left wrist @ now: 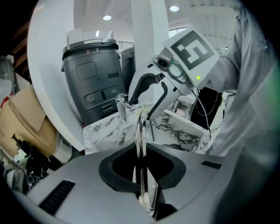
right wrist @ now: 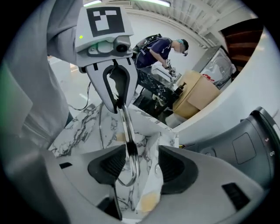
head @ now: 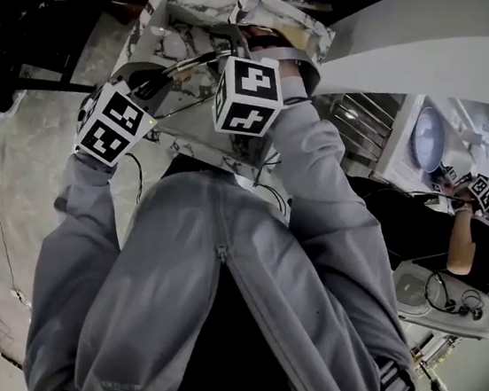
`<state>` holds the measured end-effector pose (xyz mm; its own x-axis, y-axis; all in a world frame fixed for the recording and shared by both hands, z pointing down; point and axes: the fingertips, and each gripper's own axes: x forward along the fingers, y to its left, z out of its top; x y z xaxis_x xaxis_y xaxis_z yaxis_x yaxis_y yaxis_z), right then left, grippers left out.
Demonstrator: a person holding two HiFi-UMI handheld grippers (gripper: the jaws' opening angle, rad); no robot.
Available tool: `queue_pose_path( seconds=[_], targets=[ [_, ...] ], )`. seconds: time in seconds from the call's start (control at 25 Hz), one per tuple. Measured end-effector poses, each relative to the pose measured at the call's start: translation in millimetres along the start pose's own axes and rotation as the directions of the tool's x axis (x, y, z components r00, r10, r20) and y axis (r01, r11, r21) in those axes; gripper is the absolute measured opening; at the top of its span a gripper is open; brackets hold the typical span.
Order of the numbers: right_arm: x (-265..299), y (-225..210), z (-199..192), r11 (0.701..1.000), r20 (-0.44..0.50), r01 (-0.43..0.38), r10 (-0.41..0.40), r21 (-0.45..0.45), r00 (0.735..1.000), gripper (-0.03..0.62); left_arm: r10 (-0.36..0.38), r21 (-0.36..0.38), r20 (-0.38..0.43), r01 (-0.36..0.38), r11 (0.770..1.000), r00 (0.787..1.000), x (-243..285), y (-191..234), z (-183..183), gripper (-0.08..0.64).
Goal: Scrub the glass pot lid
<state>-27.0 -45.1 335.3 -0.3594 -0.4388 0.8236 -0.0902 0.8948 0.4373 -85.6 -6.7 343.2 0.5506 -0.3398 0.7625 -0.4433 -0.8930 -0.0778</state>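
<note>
L gripper point(left wrist: 141, 164) is clamped on the lid point(left wrist: 141, 127), which it holds on edge over the basin point(head: 160, 11) at the far end of the scene. R gripper point(right wrist: 141, 165) is wide: its jaws stand either side of the lid's rim with a gap on both sides, not touching it as far as that view shows. The grippers face each other across the lid, L at left, R at right.

Edge-on, the glass hardly reads. Only the metal rim shows, and the knob can't be made out. In head view the lid is just a thin glint between the cubes point(head: 249, 95), and both sets of jaws are mostly hidden under cubes & sleeves point(head: 318, 182).

Yellowish patch point(right wrist: 148, 201) low in the basin, partly cut off by R's jaw, can't tell what it is. Tap point(left wrist: 121, 109) at the basin's far side. Far right, a 2nd person's arm point(head: 461, 244), the rest cut off.
</note>
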Motion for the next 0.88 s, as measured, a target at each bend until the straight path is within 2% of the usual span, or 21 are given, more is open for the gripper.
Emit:
queue_pose_path(
  seconds=[0.12, 0.2, 0.24, 0.32, 0.36, 0.52, 0.6, 0.68, 0.76, 0.8, 0.88],
  targets=[
    [2, 20, -2, 0.995, -0.023, -0.092, 0.091, -0.024, 0.996, 0.233, -0.051, 0.074, 0.021, 0.05, 0.996, 0.998, -4, -13, -1, 0.064],
    [2, 35, -5, 0.991, -0.034, -0.127, 0.125, -0.045, 0.992, 0.23, -0.078, 0.111, 0.026, 0.075, 0.991, 0.997, -6, -21, -1, 0.064],
    [1, 41, -5, 0.99, -0.034, -0.132, 0.131, -0.054, 0.991, 0.207, -0.088, 0.126, 0.028, 0.084, 0.988, 0.996, -7, -23, -1, 0.064],
    [0, 47, -5, 0.991, -0.02, -0.124, 0.123, -0.054, 0.992, 0.101, -0.102, 0.152, 0.034, 0.096, 0.984, 0.994, -8, -27, -1, 0.064],
    [0, 50, -4, 0.992, -0.009, -0.12, 0.119, -0.045, 0.993, 0.072, -0.108, 0.163, 0.038, 0.1, 0.981, 0.993, -8, -28, -1, 0.064],
    [-8, 60, -4, 0.991, 0.031, -0.134, 0.133, 0.004, 0.991, 0.054, -0.16, 0.21, 0.06, 0.145, 0.967, 0.985, -11, -35, -1, 0.071],
    [-14, 68, -5, 0.99, 0.052, -0.139, 0.138, 0.031, 0.989, 0.052, -0.243, 0.204, 0.104, 0.218, 0.954, 0.964, -17, -43, 4, 0.083],
    [-21, 78, -7, 0.99, 0.067, -0.132, 0.128, 0.055, 0.99, 0.052, -0.344, 0.178, 0.174, 0.314, 0.933, 0.923, -30, -49, 14, 0.098],
    [-27, 88, -11, 0.991, 0.074, -0.114, 0.109, 0.066, 0.991, 0.052, -0.414, 0.16, 0.225, 0.385, 0.909, 0.882, -39, -48, 24, 0.117],
    [-30, 92, -13, 0.992, 0.075, -0.106, 0.101, 0.067, 0.992, 0.052, -0.429, 0.156, 0.236, 0.402, 0.902, 0.872, -40, -44, 27, 0.127],
    [-34, 100, -16, 0.993, 0.08, -0.093, 0.087, 0.072, 0.993, 0.052, -0.426, 0.146, 0.236, 0.401, 0.904, 0.874, -32, -32, 33, 0.127]
  ],
)
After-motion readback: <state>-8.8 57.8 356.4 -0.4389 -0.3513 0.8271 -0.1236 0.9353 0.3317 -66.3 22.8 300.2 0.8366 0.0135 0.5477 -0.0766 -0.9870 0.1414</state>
